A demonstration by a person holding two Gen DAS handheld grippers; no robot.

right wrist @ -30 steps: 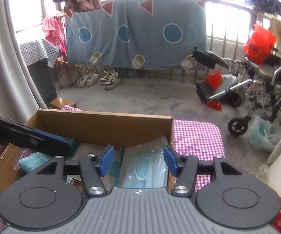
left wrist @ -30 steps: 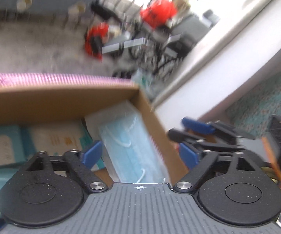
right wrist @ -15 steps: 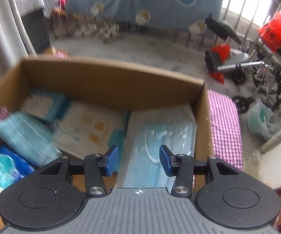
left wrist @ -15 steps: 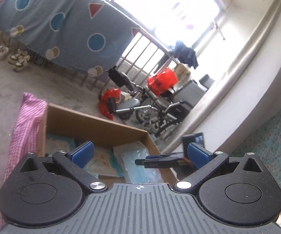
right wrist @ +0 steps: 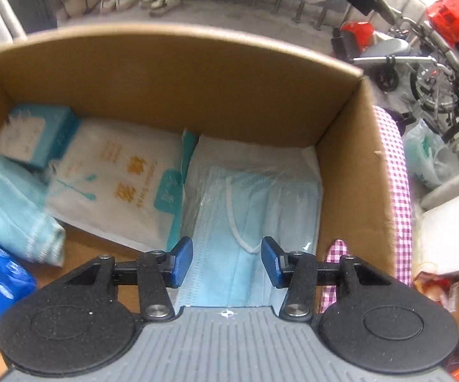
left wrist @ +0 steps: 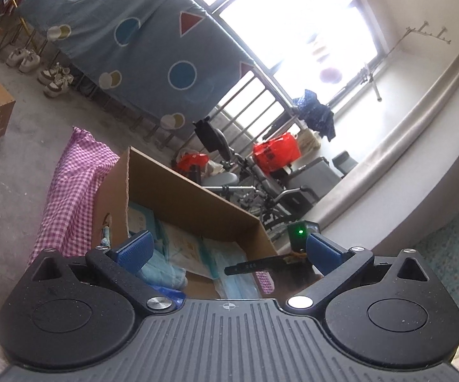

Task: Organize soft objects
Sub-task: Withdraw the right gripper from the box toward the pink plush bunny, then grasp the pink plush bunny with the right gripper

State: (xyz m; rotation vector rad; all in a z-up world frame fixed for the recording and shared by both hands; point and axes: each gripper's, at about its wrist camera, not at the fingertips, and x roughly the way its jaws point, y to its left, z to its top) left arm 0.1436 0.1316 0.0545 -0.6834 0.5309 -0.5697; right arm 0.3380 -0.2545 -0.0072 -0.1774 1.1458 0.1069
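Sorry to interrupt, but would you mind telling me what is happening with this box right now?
A person is sorting soft goods in a cardboard box. The right gripper points down over the pack of blue face masks, fingers apart, gripping nothing. The left gripper is wide open and empty beside the box. A white tissue pack and a folded teal cloth lie inside too.

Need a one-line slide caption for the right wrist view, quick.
Right gripper, jaws partly open and empty, points down over a bagged stack of blue face masks in the right end of the cardboard box.
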